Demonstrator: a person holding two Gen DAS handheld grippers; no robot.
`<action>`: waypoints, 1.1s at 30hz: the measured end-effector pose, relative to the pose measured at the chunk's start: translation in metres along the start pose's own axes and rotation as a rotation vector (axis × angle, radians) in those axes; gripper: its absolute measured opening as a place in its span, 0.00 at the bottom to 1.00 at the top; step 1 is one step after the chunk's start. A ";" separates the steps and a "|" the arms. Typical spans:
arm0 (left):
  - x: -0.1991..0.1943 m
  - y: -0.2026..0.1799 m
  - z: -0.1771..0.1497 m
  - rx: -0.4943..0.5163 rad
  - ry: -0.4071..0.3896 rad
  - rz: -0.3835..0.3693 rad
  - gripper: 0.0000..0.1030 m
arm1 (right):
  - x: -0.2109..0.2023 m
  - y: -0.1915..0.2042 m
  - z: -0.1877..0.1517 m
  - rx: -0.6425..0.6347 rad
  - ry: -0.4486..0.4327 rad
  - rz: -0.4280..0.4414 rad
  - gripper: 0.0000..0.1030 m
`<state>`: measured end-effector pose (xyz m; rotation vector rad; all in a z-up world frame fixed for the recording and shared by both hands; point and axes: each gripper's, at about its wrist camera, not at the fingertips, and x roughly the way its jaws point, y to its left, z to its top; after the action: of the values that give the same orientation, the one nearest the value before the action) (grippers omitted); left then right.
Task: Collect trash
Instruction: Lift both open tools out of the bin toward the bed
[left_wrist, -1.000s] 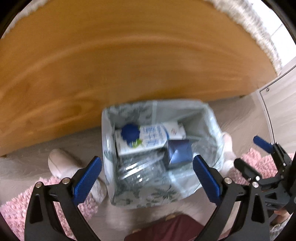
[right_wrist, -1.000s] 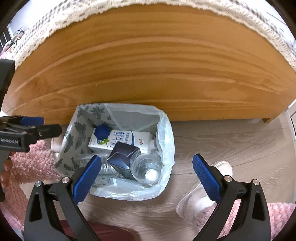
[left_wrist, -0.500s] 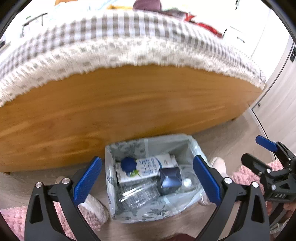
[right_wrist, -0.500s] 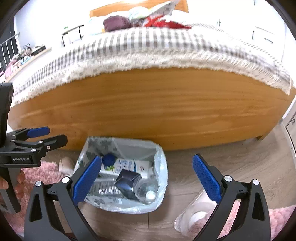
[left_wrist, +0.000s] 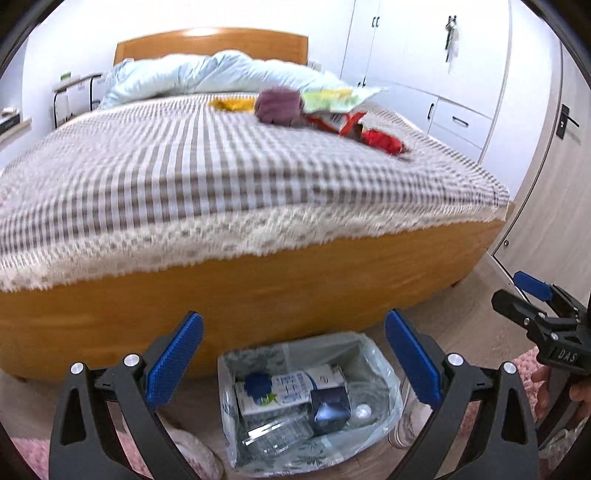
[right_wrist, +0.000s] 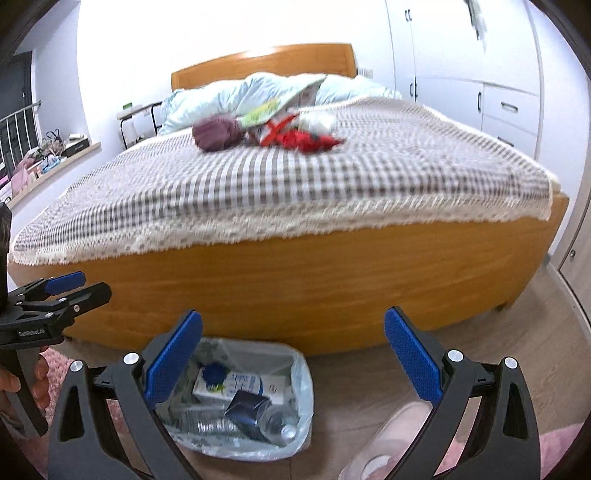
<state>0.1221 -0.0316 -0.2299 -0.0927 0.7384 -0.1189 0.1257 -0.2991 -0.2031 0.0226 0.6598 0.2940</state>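
Both jaws of the left gripper and of the right gripper are spread wide; nothing is held. The trash bin, with a milk carton inside, is located below the left claw. Red wrappers are seen far ahead on the bed.

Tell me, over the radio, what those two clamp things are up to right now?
Left gripper open, empty; right gripper open, empty. Trash bin on floor, part full. Red wrapper and other litter on bed. Nothing blocking.
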 end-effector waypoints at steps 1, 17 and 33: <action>-0.004 -0.001 0.004 -0.001 -0.018 0.001 0.93 | -0.002 -0.001 0.004 -0.003 -0.012 -0.005 0.92; -0.027 -0.013 0.067 0.016 -0.183 -0.011 0.93 | -0.018 -0.006 0.071 -0.057 -0.187 -0.003 0.92; -0.030 -0.021 0.150 0.026 -0.352 -0.032 0.93 | -0.011 0.001 0.167 -0.088 -0.384 0.011 0.92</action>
<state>0.1999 -0.0418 -0.0973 -0.0980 0.3837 -0.1385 0.2183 -0.2887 -0.0647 -0.0018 0.2651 0.3183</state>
